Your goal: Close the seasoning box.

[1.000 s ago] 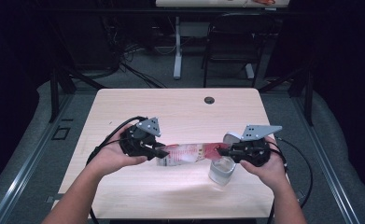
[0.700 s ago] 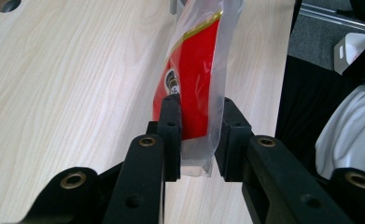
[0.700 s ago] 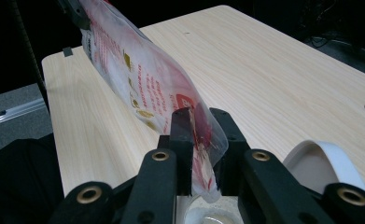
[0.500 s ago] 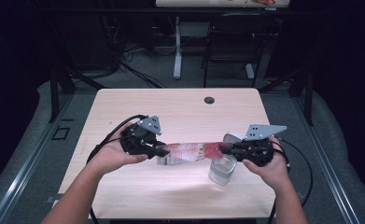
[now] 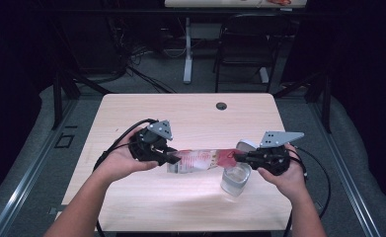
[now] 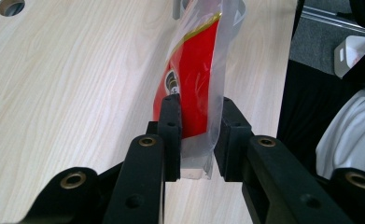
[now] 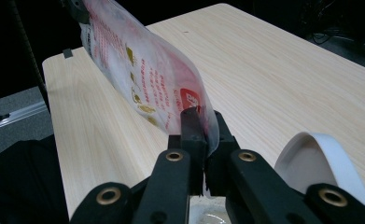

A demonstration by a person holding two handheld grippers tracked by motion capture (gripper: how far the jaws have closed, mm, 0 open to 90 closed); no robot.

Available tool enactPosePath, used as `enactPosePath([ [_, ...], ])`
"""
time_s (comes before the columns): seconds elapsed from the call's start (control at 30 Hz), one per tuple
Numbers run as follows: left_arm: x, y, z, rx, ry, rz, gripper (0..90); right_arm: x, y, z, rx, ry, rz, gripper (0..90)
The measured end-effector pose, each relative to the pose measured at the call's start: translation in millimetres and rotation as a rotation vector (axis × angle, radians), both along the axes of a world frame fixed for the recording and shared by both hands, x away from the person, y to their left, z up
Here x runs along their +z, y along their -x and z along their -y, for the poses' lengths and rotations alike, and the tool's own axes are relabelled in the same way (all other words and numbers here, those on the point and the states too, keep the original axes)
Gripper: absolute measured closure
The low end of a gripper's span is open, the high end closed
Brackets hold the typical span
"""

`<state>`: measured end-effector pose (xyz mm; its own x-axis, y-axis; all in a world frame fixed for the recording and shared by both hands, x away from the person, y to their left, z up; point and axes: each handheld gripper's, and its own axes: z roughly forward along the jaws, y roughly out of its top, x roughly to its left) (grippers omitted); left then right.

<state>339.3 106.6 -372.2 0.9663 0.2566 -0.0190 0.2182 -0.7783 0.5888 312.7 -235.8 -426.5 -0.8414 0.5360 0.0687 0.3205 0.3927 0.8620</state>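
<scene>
A clear plastic packet with red print (image 5: 203, 159) is stretched level between my two grippers above the table. My left gripper (image 5: 173, 158) is shut on its left end; in the left gripper view the packet (image 6: 194, 79) sits between the black jaws at the gripper (image 6: 196, 135). My right gripper (image 5: 236, 157) is shut on the right end, and the packet (image 7: 143, 74) runs away from that gripper (image 7: 200, 140) toward the other hand. A clear cup (image 5: 235, 180) stands on the table just below the right end.
A white round lid (image 5: 247, 145) lies beside the cup, also seen as a white lid (image 7: 313, 161) at the right jaw. The wooden table (image 5: 190, 118) has a cable hole (image 5: 221, 105) at the back. Black cables trail from both grippers. A chair and desk legs stand beyond.
Both hands hold the packet much as before; the right gripper has shifted slightly, and the packet stays stretched over the cup.
</scene>
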Motion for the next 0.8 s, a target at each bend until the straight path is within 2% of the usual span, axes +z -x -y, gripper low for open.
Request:
enactPosePath([
  [0.3,3.4,-0.5,2.5,-0.004,-0.004,0.004,75.3,-0.8,-0.9,2.3,-0.003,-0.012,-0.010,88.9],
  [0.8,10.9,0.0,8.0,-0.017,-0.004,0.015,75.8,-0.9,-0.8,6.9,-0.004,-0.003,-0.020,88.6],
])
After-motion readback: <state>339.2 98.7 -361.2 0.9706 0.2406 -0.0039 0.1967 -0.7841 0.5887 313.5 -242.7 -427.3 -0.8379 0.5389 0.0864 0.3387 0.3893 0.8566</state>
